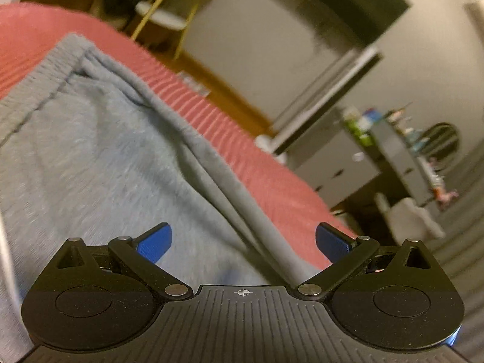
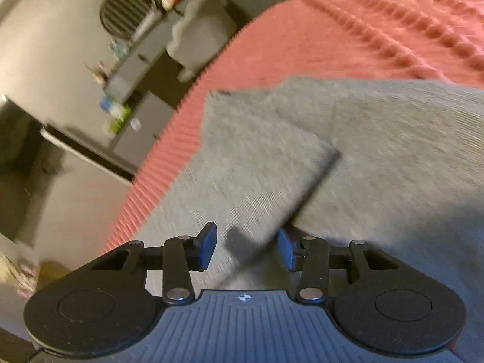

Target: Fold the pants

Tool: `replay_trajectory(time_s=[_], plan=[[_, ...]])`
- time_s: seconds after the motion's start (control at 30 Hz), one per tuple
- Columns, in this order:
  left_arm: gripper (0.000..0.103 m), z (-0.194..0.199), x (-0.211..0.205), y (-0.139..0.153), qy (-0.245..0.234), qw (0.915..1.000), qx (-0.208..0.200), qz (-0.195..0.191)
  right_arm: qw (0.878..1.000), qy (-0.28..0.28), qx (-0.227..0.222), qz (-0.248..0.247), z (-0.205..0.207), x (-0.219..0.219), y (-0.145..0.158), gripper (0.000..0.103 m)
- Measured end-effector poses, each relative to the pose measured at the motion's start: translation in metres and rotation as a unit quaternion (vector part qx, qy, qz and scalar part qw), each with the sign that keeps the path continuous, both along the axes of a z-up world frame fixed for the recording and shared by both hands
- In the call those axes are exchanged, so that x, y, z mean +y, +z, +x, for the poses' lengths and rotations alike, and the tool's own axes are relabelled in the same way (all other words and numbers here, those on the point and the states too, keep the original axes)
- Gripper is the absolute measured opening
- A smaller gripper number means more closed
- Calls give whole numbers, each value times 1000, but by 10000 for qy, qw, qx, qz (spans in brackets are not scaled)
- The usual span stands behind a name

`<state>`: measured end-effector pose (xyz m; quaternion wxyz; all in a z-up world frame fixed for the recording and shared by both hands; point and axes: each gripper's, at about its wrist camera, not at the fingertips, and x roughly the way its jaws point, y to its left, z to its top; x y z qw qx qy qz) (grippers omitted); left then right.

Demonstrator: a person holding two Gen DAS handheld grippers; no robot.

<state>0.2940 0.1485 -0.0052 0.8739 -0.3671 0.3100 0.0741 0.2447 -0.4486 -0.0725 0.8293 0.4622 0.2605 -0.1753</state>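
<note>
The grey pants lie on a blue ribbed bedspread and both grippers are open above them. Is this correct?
Not quite: the bedspread is pinkish red, not blue, as both wrist views show. The grey pants do lie on it, and the left gripper and right gripper are open above them.

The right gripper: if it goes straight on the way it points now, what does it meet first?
Most likely the folded flap of the grey pants, which lies straight ahead of the open right gripper. The red bedspread comes only beyond it. Depth is unclear because of blur.

pants point(image 1: 90, 157): 1 (grey) | bedspread point(image 1: 272, 175): 1 | grippers: 2 | chair point(image 1: 163, 15): 1
</note>
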Motion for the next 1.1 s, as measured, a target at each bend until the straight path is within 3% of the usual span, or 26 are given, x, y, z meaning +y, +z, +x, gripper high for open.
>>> replay_trajectory(time_s=[0.03, 0.07, 0.1, 0.2, 0.27, 0.33, 0.37, 0.4, 0.53, 0.67, 0.77, 0.9, 1.03, 1.07, 1.1], plan=[[98, 11, 1, -4, 19, 9999, 100, -62, 9999, -47, 30, 131, 2, -3, -1, 31], [82, 22, 3, -7, 66, 9997, 212, -124, 9998, -73, 21, 198, 4, -5, -2, 13], [70, 31, 3, -9, 117, 9991, 347, -189, 9997, -14, -42, 228, 6, -6, -2, 7], [70, 55, 4, -14, -60, 9983, 437, -371, 9997, 197, 24, 122, 8, -10, -4, 8], [66, 73, 3, -25, -158, 9955, 845, -408, 9995, 282, 57, 94, 10, -12, -6, 9], [38, 77, 3, -31, -87, 9924, 1092, -569, 9996, 223, 57, 173, 12, -14, -9, 9], [18, 77, 6, -31, -76, 9916, 1113, -648, 9995, 197, 91, 210, 17, -14, -8, 9], [14, 73, 7, -29, -108, 9917, 1077, -697, 9996, 189, 119, 200, 19, -14, -7, 8], [10, 35, 4, 7, -311, 9978, 514, -296, 9990, 308, 316, -61, 25, -14, 11, 4], [10, -40, -4, 54, -654, 9977, -71, -169, 9993, 261, -119, -241, 5, -21, 54, 4], [10, -106, -9, 70, -821, 9962, -206, -200, 9976, 222, -503, -426, -31, -29, 87, 4], [13, -183, -11, 41, -784, 9959, 164, -418, 9961, 178, -681, -540, -93, -41, 104, 4], [15, -215, -4, -17, -342, 9944, 870, -493, 9978, 207, -56, -635, -132, -44, 74, 4], [20, -220, 1, -24, -183, 9948, 912, -427, 9982, 165, 169, -553, -134, -46, 62, 4], [34, -221, 8, -26, -39, 9955, 877, -354, 9983, 179, 354, -437, -135, -48, 48, 5]])
